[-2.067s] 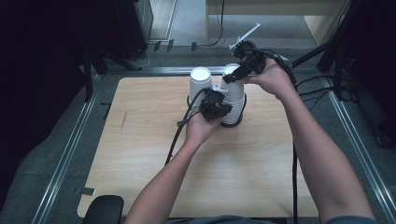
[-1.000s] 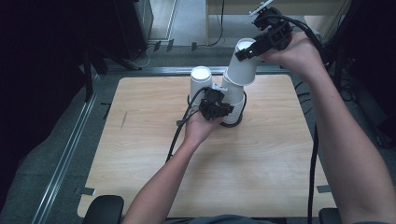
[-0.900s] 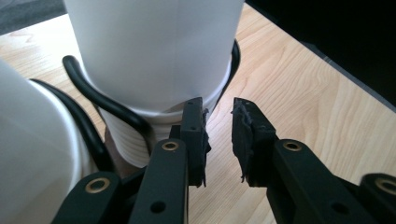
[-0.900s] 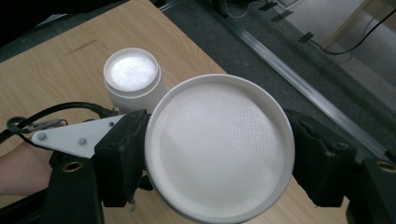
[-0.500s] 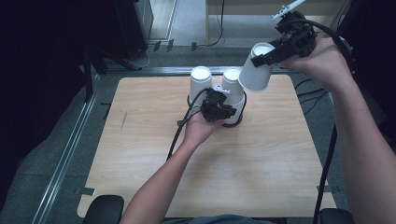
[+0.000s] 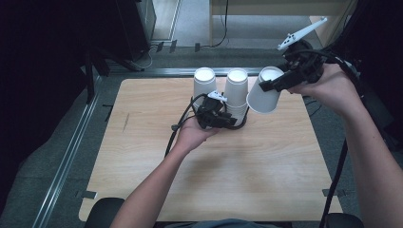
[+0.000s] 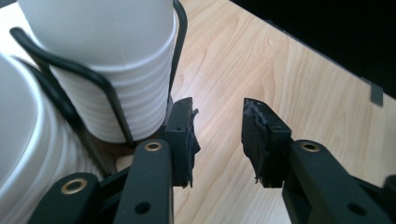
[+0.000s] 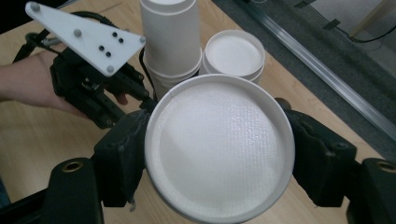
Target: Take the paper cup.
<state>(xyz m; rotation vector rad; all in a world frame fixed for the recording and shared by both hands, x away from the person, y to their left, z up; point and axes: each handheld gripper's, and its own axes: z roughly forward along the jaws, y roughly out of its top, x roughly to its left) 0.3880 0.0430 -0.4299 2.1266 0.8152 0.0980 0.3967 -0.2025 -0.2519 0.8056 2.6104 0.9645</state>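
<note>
The paper cup [image 6: 264, 95] is in my right gripper [image 6: 275, 85], held up in the air over the far right part of the table [image 6: 237, 180], tilted so its mouth points up and to the right and its base hangs down toward the wood. In the right gripper view the cup [image 8: 219, 149] sits between my two black jaws, one pad pressed against each side of it, so that gripper is clamped on the cup and carrying it clear of everything else.

Just to the left of the cup stands a stack of cups [image 6: 236, 92], upright, inside a black wire holder [image 6: 240, 124]. A second stack [image 6: 204, 85] stands upright just beside it on the left, the two nearly touching. The cup I hold is near the top of the nearer stack but apart from it.

My left gripper [image 6: 214, 114] rests low at the front of the holder, near the foot of the stacks. In the left gripper view its jaws stand apart with nothing between the pads [image 7: 184, 135], only bare wood showing in the gap; they have just been opening. The left pad lies just beside the holder's wire [image 7: 180, 46] and the ribbed rims of the stack [image 7: 112, 79] it encloses. My left hand [image 6: 192, 135] lies on the table behind that gripper, with its black cable [image 6: 173, 137] trailing toward me.
</note>
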